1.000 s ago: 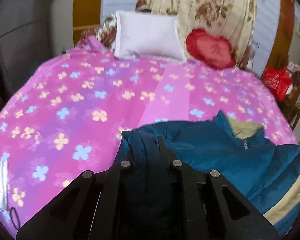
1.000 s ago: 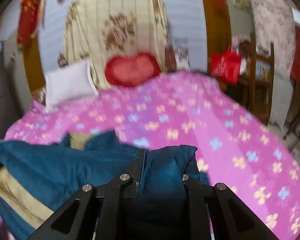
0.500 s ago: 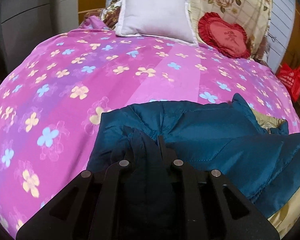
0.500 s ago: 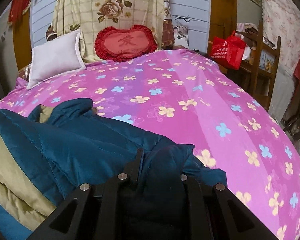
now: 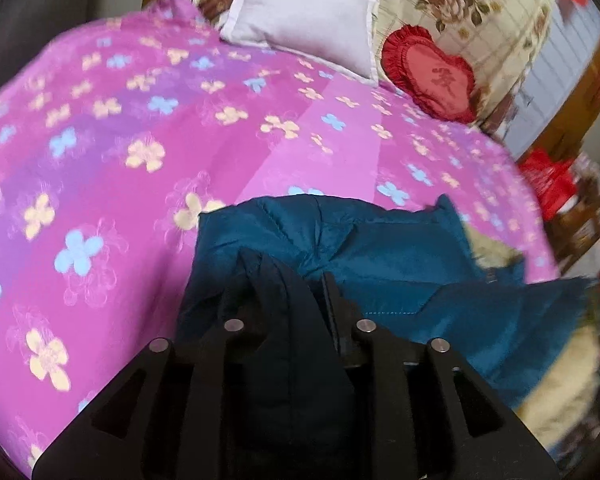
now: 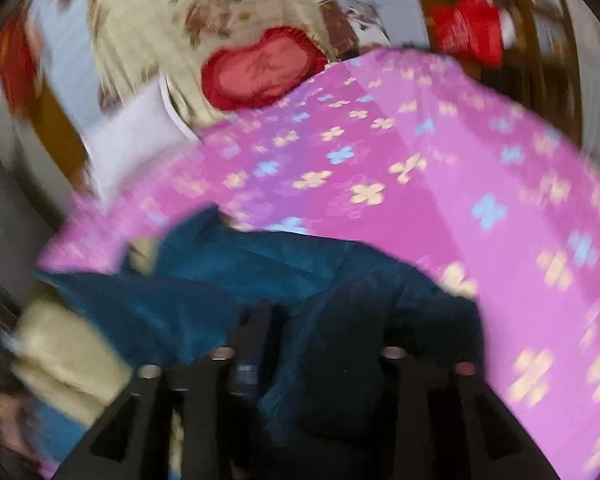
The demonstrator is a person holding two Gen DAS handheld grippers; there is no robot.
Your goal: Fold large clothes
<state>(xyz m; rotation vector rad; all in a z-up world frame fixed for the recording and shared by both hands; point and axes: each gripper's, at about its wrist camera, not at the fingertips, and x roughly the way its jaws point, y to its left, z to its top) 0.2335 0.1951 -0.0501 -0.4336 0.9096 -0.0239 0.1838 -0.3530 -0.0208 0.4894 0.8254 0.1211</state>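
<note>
A teal quilted jacket (image 5: 380,264) with beige lining (image 5: 556,400) lies bunched on the pink flowered bedcover (image 5: 140,120). My left gripper (image 5: 284,280) has a dark fold of the jacket standing up between its fingers. Its jaws are opening, and the cloth still fills the gap and hides the left finger. In the blurred right wrist view the jacket (image 6: 220,272) spreads to the left. My right gripper (image 6: 324,312) has its jaws opening wide, with a loose fold lying between them and the right finger hidden under cloth.
A white pillow (image 5: 308,28) and a red heart cushion (image 5: 432,76) lean at the head of the bed against a flowered beige cover. A red bag (image 6: 468,28) hangs by wooden furniture past the bed's right side. The bedcover (image 6: 460,160) runs bare beyond the jacket.
Both grippers have sunk toward the bed with the jacket's edge, which now rests on the cover. The right jaws have spread wide; the left jaws have widened a little.
</note>
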